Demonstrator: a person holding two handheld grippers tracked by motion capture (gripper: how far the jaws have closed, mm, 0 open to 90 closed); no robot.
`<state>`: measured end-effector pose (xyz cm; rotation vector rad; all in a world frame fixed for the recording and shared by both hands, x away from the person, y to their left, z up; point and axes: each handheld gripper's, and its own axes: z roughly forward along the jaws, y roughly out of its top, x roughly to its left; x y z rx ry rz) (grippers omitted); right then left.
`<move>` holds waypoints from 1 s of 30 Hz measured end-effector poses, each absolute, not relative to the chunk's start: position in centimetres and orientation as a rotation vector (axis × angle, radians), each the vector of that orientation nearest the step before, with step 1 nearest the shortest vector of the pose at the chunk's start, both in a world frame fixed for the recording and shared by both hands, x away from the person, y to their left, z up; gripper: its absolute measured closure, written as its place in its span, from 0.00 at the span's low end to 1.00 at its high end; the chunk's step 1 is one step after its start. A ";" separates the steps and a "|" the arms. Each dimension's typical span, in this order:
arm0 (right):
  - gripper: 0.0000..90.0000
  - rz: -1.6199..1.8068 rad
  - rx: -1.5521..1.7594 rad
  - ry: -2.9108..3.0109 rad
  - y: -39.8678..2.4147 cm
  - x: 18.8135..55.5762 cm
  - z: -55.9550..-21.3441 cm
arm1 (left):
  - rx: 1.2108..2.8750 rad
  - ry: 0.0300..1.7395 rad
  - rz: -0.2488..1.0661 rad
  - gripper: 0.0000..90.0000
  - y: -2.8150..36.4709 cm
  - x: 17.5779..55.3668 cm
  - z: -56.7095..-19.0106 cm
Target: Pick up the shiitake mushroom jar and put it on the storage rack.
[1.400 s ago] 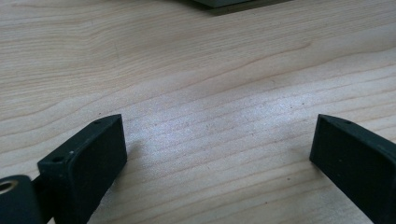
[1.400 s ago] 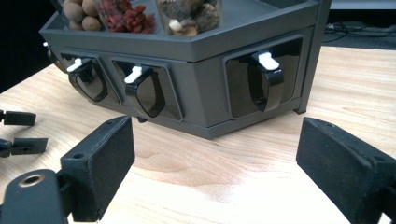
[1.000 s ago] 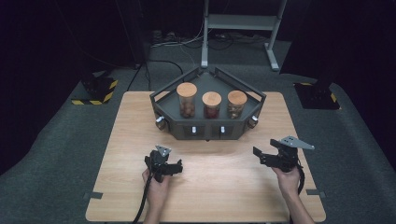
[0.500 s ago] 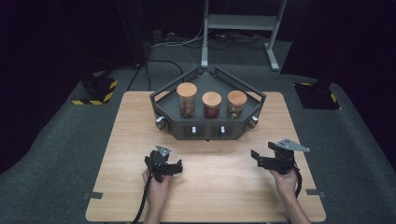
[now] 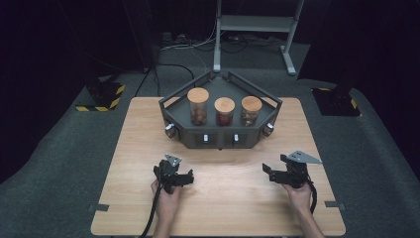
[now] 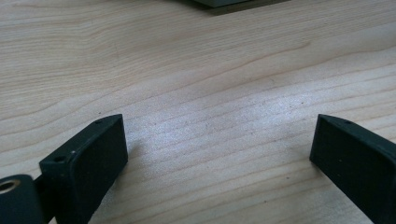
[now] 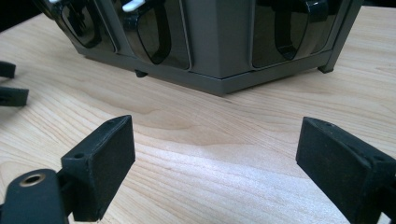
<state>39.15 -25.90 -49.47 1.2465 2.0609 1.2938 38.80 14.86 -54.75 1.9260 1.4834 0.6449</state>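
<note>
Both tongs sit low over the bare counter (image 5: 148, 124), nothing held, so this reads as the approach step before any grasp. Left tongs (image 5: 190, 178) are near the middle-left of the counter, jaws spread wide with only wood grain between them in the left gripper view. Right tongs (image 5: 266, 171) are at the near right, jaws also apart and empty; the right gripper view looks straight at the front of the dark rack (image 7: 219, 42), which stands just ahead on the wood. The rack (image 5: 220, 134) sits at the far middle of the counter, holding three cork-lidded jars in a row: left jar (image 5: 198, 106), tallest, middle jar (image 5: 224, 111), right jar (image 5: 251, 110), all upright and close together but apart from each other. Both hands are well short of the rack. Likely next move: one pair of tongs lifts, goes forward over the rack's front wall and lines up on a jar, jaws kept wide enough to clear the lid. The tight spacing between jars calls for a careful, centred entry, probably from above.
</note>
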 end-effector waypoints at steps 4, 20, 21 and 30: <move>0.13 1.286 1.239 2.065 -25.9 39.1 -49.4 | 1.926 1.483 0.645 0.05 14.9 38.8 -54.7; 0.13 1.254 1.242 2.125 -25.1 38.8 -51.0 | 1.926 1.483 0.645 0.05 14.9 38.8 -54.8; 0.13 1.255 1.242 2.128 -25.0 38.8 -51.0 | 1.926 1.483 0.645 0.05 14.9 38.8 -54.8; 0.13 1.226 1.233 2.160 -24.4 38.6 -51.7 | 1.926 1.483 0.644 0.05 14.9 38.8 -54.8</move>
